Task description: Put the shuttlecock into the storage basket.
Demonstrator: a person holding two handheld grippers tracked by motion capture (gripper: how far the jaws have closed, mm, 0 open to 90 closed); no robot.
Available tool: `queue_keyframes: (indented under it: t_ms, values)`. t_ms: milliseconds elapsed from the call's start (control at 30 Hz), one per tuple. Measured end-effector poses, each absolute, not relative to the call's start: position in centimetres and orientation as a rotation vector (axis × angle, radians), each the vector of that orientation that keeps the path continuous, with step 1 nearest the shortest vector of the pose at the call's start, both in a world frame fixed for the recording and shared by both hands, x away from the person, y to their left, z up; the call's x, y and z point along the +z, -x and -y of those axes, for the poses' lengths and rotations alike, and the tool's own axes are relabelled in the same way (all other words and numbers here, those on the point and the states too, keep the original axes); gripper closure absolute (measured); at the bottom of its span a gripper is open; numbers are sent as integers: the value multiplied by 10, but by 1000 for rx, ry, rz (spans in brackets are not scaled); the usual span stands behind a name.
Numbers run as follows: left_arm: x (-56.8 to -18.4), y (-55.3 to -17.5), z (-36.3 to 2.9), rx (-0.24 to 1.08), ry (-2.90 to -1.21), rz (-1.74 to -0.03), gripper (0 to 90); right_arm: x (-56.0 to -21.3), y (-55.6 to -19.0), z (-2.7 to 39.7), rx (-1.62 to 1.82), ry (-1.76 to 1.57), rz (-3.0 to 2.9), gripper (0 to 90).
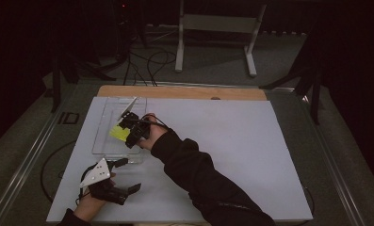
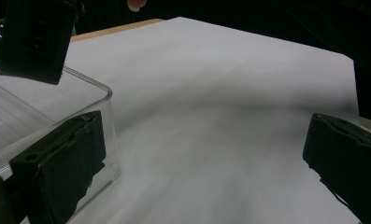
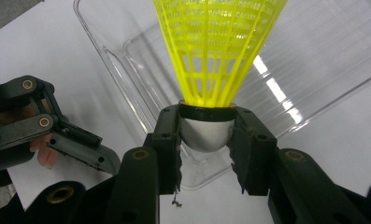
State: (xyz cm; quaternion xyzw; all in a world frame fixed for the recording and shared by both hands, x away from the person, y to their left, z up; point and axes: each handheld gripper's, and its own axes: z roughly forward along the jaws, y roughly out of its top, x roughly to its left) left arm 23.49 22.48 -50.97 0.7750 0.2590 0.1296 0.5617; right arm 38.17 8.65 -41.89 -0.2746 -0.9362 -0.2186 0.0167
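Note:
A yellow plastic shuttlecock (image 3: pixel 216 46) with a white cork base is clamped by that base in my right gripper (image 3: pixel 206 140), skirt pointing away. It hangs over the near part of a clear plastic tray (image 3: pixel 314 79). From above, the right gripper (image 1: pixel 130 132) and the shuttlecock (image 1: pixel 118 133) sit over the tray (image 1: pixel 104 141) on the left of the white board. My left gripper (image 1: pixel 128 175) rests on the board just in front of the tray, jaws wide apart and holding nothing. In its own view the left gripper (image 2: pixel 202 163) faces the bare board beside the tray's corner (image 2: pixel 96 88).
The white board (image 1: pixel 231 141) covers most of a wooden table (image 1: pixel 182 92). A white metal stand (image 1: pixel 217 28) and cables (image 1: pixel 147 61) lie on the floor beyond. The person's dark sleeve (image 1: pixel 199 179) crosses the board's middle.

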Motion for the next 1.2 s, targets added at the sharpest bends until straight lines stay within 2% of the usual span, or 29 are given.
queue_keyframes:
  t_ms: [1000,1033,1167,1200]
  values:
    - [-510,-235,-225,298,-1826,-611,1,-434,-373,-84,-744,867,2962,637]
    - [-510,-235,-225,300,-1824,-611,1,-434,-375,-83,-760,867,2943,514]
    - [-510,-235,-224,295,-1830,-613,1,-431,-373,-82,-787,871,2933,311]
    - [-510,-235,-224,295,-1831,-613,0,-430,-372,-82,-788,870,2939,297]
